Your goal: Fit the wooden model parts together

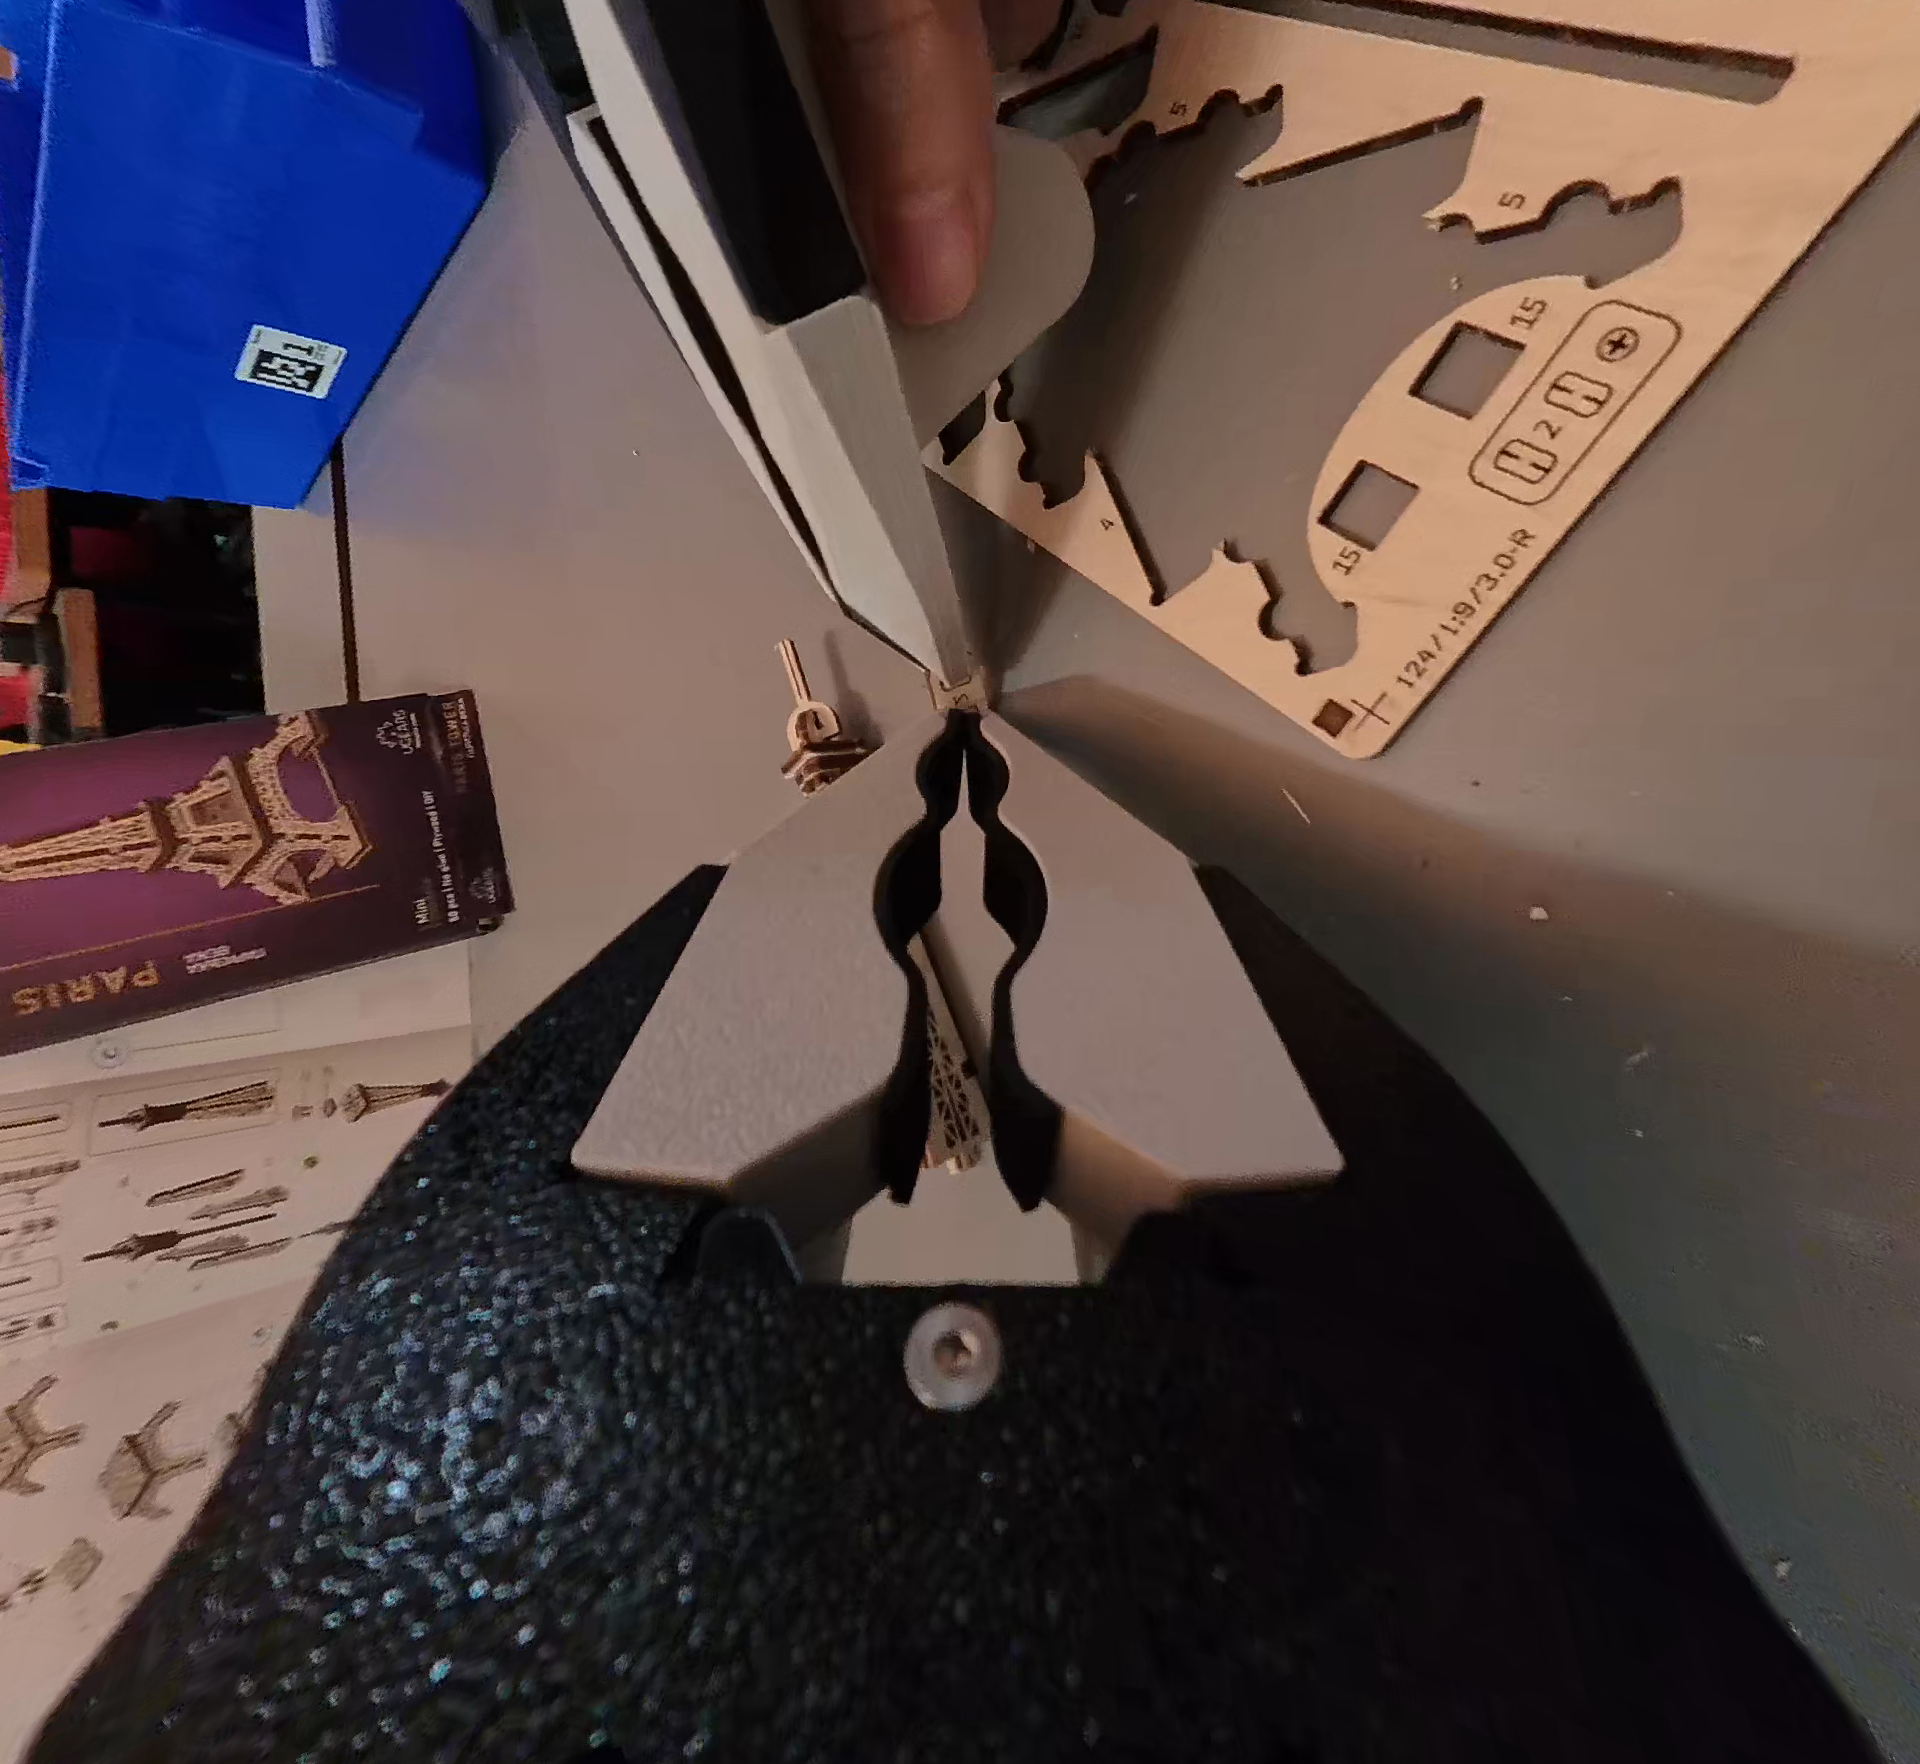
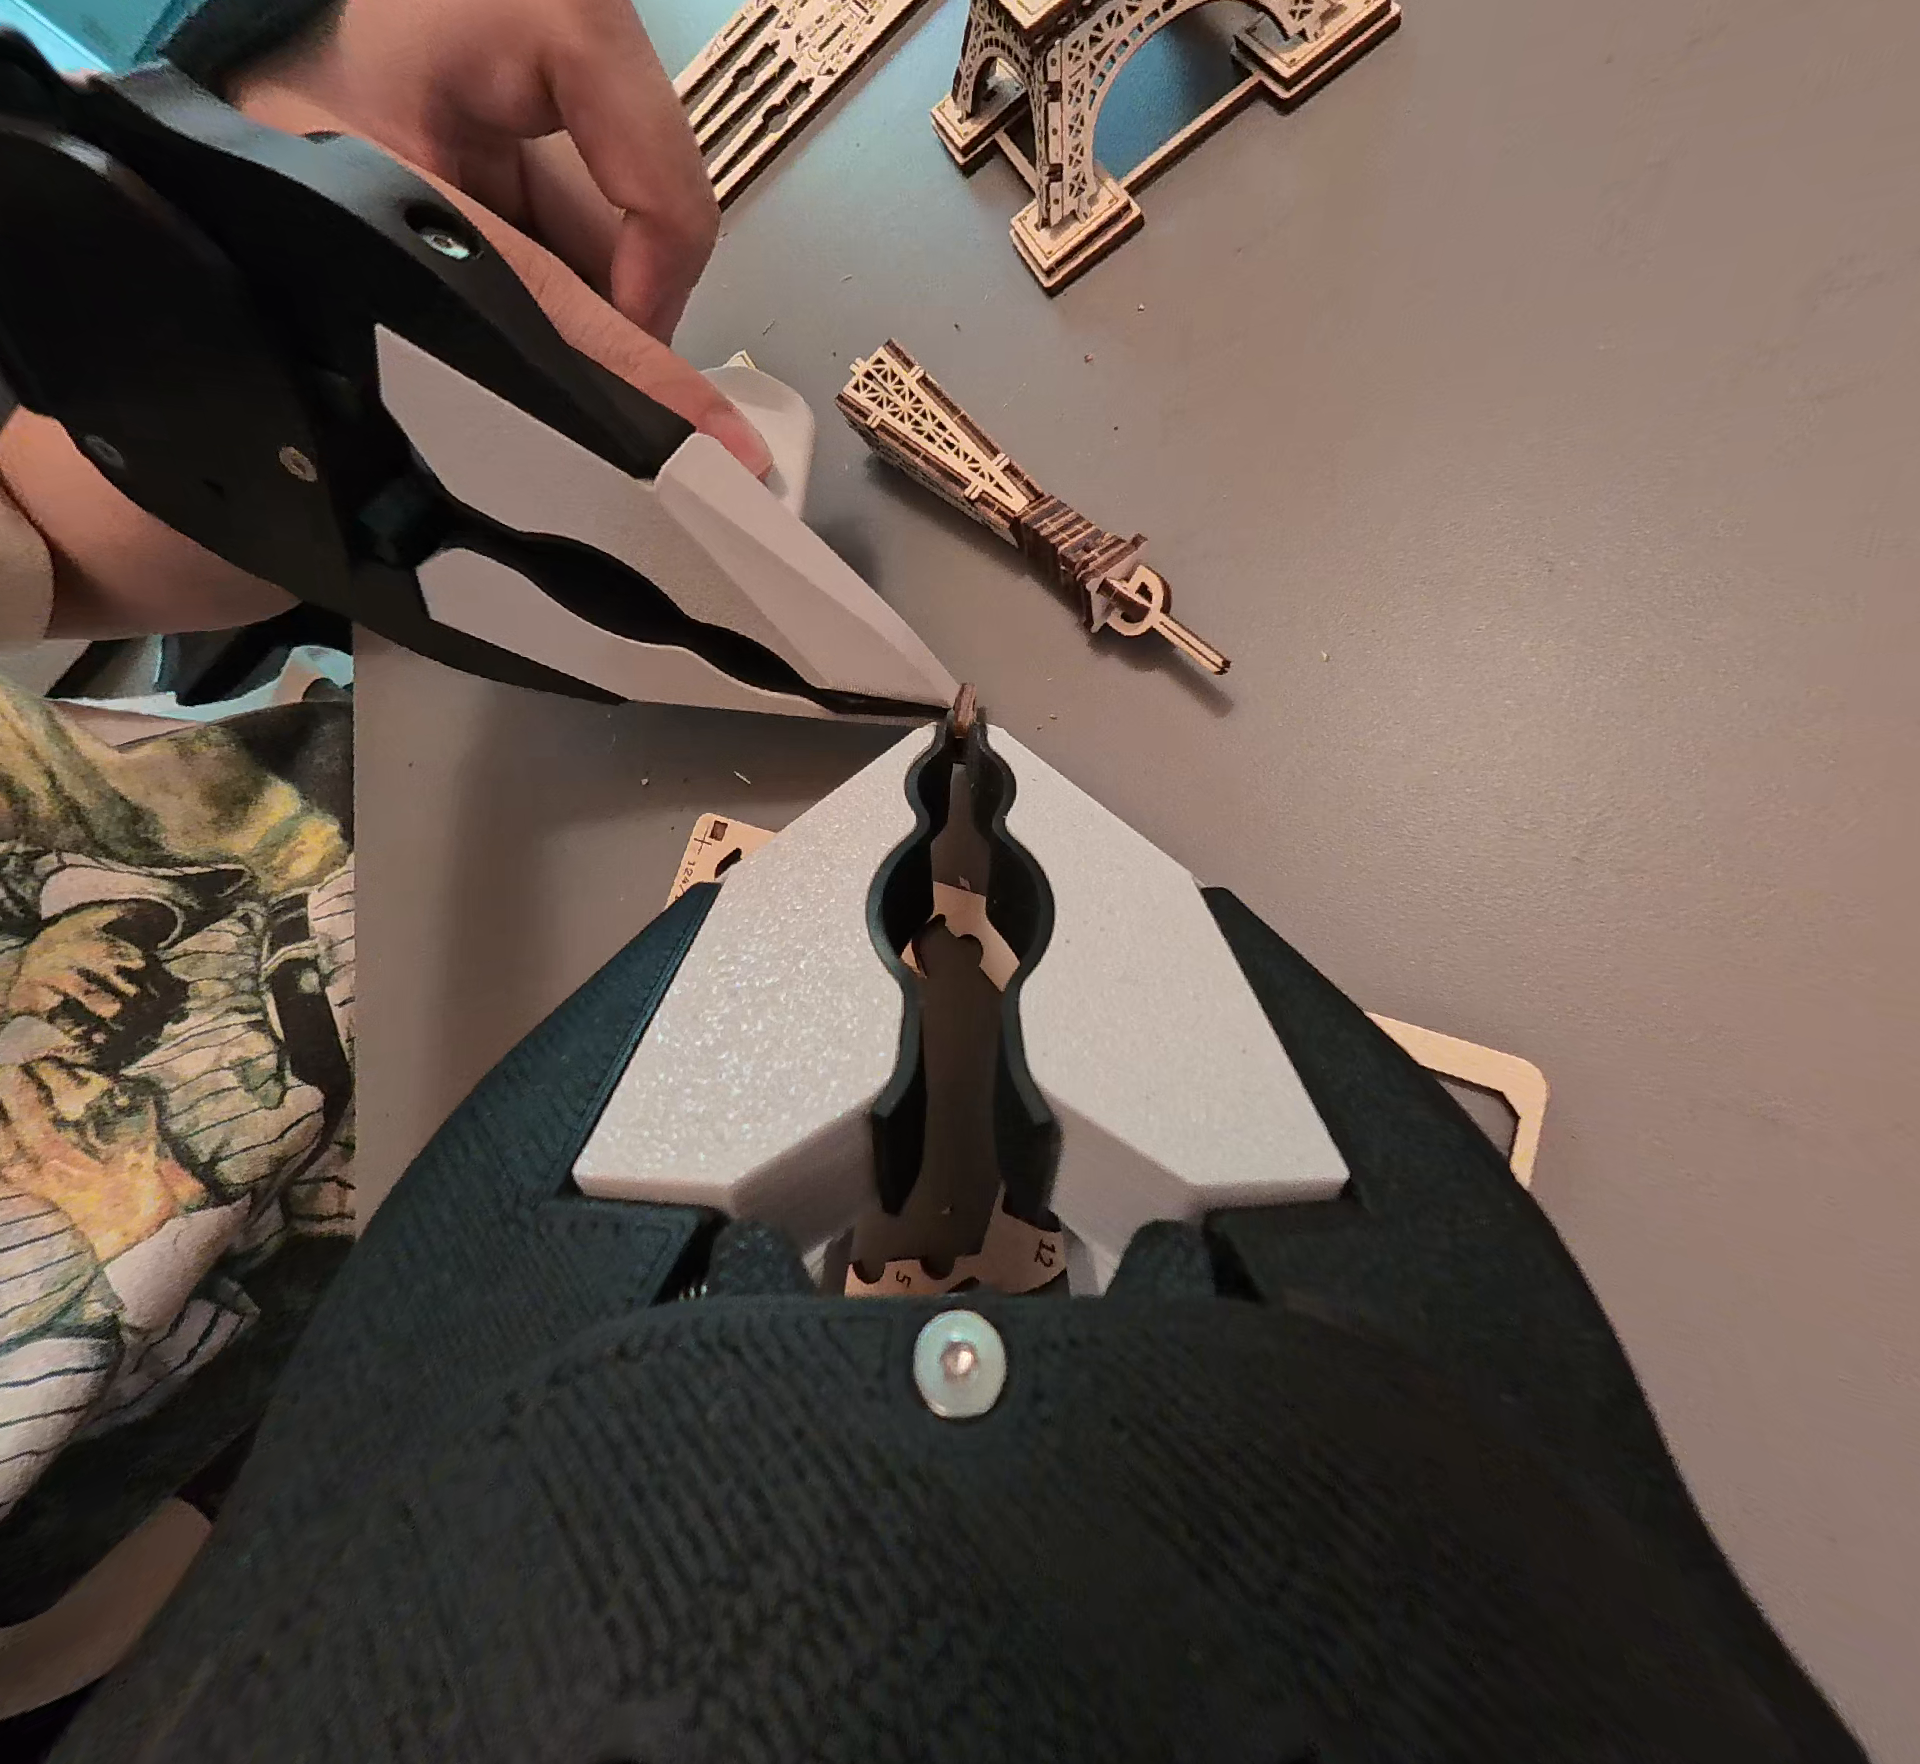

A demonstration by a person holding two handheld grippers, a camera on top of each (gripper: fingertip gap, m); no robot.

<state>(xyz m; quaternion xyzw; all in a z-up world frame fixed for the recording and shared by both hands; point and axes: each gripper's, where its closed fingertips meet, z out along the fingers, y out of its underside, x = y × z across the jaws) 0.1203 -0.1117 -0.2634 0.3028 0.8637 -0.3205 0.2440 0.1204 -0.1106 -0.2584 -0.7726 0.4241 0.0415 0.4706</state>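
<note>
Small wooden piece (image 1: 958, 693) sat pinched at the meeting point of both gripper tips, above the grey table (image 1: 1558, 987). Left gripper (image 1: 961, 727) was nearly closed, its tips clamped on the piece; a lattice tower part (image 1: 951, 1106) showed through the gap between its fingers, lower down, contact unclear. Right gripper (image 2: 964, 727) was likewise closed to a narrow slit, with the same piece (image 2: 966, 708) held edge-on at its tips. In the left wrist view the right gripper came in from above with a hand (image 1: 914, 73) on it; in the right wrist view the left gripper (image 2: 935, 688) entered from the left, also hand-held.

On the table: punched-out plywood sheet (image 1: 1455, 426) to the right of the tips, blue bin (image 1: 229, 187), purple kit box (image 1: 239, 862) and instruction sheet (image 1: 156, 1195) to the left. Right wrist view showed the assembled tower base (image 2: 1132, 52) standing far off, the spire section (image 2: 997, 488) lying on its side nearer, and another part sheet (image 2: 821, 10) beside the base.
</note>
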